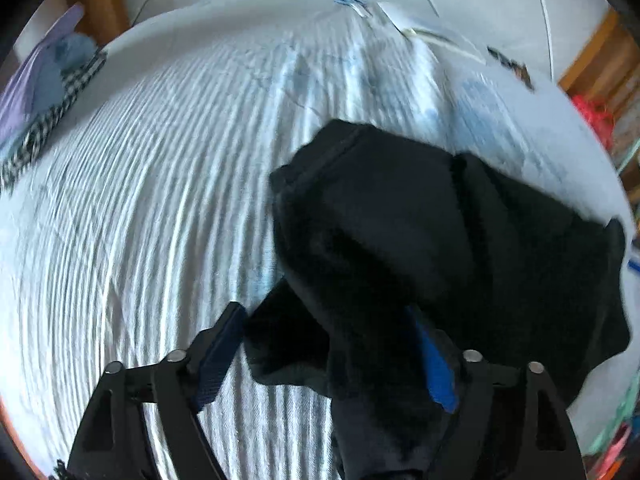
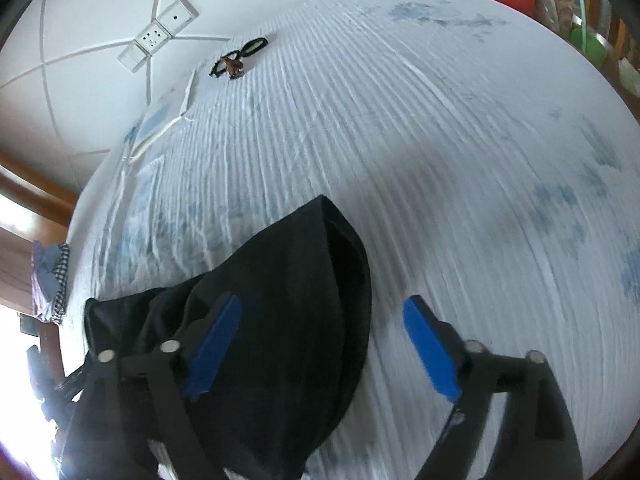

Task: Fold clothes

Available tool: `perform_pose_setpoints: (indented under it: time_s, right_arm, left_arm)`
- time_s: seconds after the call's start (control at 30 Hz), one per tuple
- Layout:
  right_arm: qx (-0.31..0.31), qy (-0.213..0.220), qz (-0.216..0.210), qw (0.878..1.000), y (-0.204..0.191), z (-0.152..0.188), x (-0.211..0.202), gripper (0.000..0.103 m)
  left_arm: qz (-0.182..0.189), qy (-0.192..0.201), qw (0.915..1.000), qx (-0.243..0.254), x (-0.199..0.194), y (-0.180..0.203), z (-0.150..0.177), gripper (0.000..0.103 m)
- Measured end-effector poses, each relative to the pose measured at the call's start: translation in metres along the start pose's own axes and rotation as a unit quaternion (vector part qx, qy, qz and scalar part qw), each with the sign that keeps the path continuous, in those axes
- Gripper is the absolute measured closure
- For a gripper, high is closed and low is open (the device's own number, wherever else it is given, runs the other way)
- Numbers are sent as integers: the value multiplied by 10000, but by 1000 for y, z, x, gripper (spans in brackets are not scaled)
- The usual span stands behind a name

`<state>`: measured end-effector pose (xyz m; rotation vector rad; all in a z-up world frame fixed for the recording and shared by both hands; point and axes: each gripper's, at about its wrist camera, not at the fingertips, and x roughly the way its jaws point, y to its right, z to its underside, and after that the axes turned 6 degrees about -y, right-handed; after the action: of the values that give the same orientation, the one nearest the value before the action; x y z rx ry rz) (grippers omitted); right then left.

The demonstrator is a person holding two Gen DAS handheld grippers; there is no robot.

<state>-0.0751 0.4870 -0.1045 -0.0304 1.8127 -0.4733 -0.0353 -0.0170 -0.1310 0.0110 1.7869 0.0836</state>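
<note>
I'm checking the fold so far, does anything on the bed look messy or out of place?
The black garment lies bunched, not flat, and part of it drapes between the left gripper's open fingers. Eyeglasses lie loose on the sheet by the wall, and a heap of clothes sits at the bed's edge.

Both hand-held grippers [image 1: 328, 344] [image 2: 322, 340] spread (fingers apart)

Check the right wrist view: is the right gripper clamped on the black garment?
No: the right gripper stands open, the black garment lying under only its left finger.
</note>
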Motion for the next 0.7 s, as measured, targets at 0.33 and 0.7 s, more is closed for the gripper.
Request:
perform_pose_setpoints:
  time_s: [0.33,0.7]
  right_arm:
    - [-808,-271,300,9959,-18,2,24,48]
    - [-1069,-511,426,9920,-21,0,24,52]
  left_arm:
    - [554,-58,9968,-579,-13,-19,2,78]
    - [710,-232,9950,-657,-4,-15,-7,78]
